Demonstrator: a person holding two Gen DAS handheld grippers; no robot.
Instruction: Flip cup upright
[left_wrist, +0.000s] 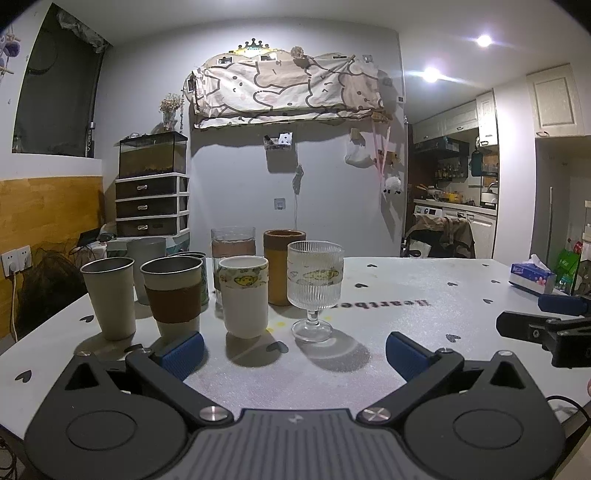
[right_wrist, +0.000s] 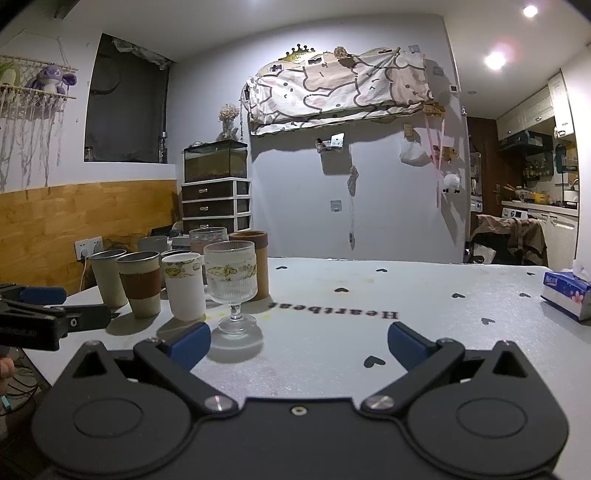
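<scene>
Several cups stand upright in a cluster on the white table (left_wrist: 406, 295). At the front are a ribbed glass goblet (left_wrist: 314, 288), a white cup with a patterned band (left_wrist: 243, 297), a grey cup with a brown sleeve (left_wrist: 173, 297) and a plain grey cup (left_wrist: 110, 297). The goblet also shows in the right wrist view (right_wrist: 232, 284). My left gripper (left_wrist: 294, 354) is open and empty, just short of the goblet and the white cup. My right gripper (right_wrist: 300, 343) is open and empty, right of the goblet. It appears at the right edge of the left wrist view (left_wrist: 546, 325).
Behind the front row stand a clear glass (left_wrist: 233, 245), a brown cylinder cup (left_wrist: 283, 254) and more grey cups (left_wrist: 146, 251). A tissue box (left_wrist: 532, 278) lies at the table's far right edge. A drawer unit (left_wrist: 151, 205) and a wall stand beyond the table.
</scene>
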